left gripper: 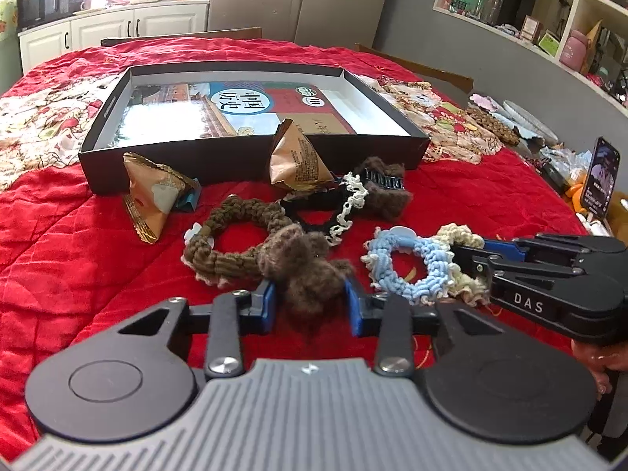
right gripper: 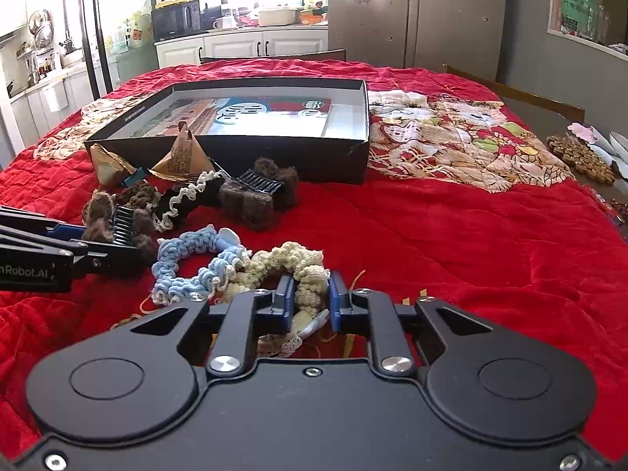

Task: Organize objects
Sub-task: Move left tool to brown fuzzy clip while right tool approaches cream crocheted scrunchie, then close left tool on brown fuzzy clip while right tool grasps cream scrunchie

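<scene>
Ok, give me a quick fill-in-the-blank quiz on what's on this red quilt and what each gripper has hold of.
1. The left gripper has its jaws closed on a fuzzy hair clip whose colour is ____.
2. The right gripper grips the ____-coloured scrunchie.
3. The scrunchie lying against that one is light ____.
4. The open black box holds a ____ with a printed cover.

Missing words: brown; cream; blue; book

Both wrist views look low across the red quilt [left gripper: 78, 235], sharing the box [right gripper: 314, 157].
</scene>
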